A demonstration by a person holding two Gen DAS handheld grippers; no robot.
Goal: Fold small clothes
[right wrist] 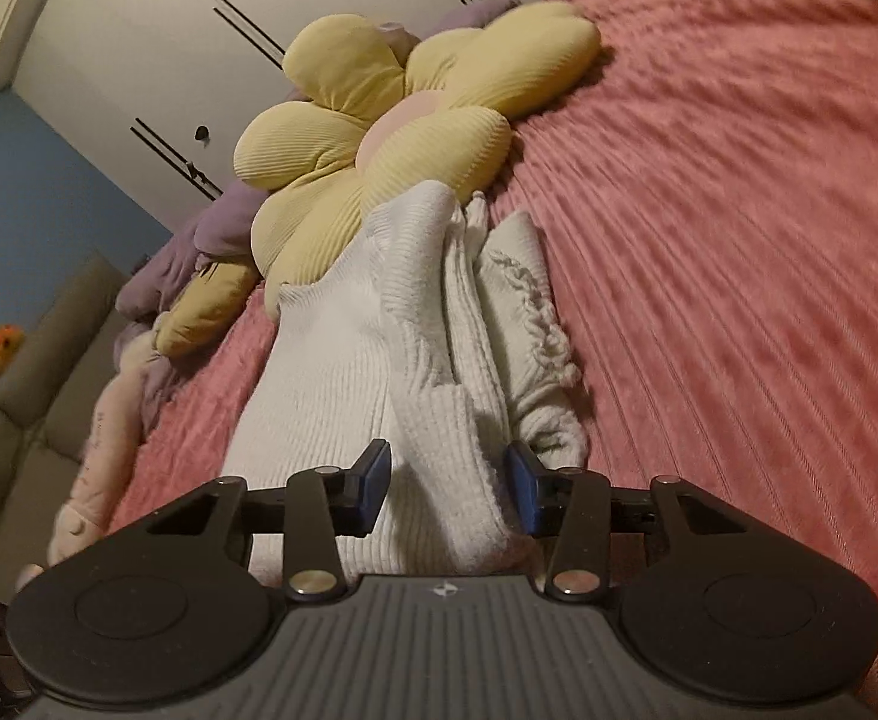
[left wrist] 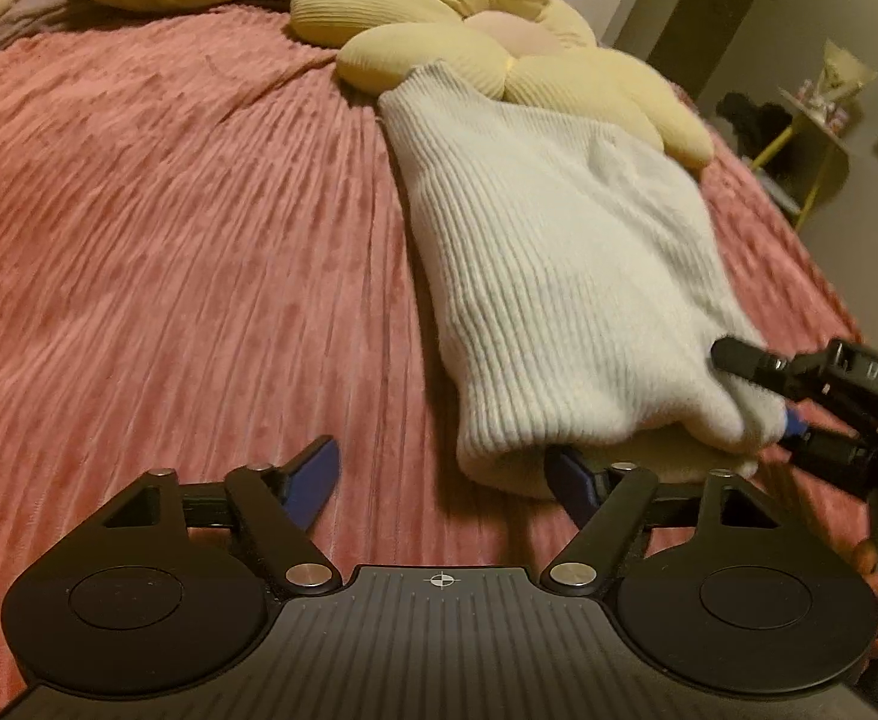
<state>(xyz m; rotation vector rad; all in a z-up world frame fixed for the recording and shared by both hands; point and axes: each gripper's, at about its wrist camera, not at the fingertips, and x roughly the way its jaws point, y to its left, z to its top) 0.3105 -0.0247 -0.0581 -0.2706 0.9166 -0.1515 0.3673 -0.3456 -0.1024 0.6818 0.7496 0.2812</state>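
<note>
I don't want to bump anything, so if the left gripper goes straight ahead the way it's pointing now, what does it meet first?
Probably the near left edge of the white knit garment: it lies just ahead of the open left gripper, on the pink bedspread. Depth is unclear.

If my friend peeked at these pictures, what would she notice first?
Probably the big yellow flower pillow at the far end of the pink bedspread. Next, the white ribbed knit garment, lying on the bedspread with its far end touching the pillow. At its near end, the right gripper has its jaws apart around a bunched fold, while the left gripper sits open beside the garment's near edge.
</note>
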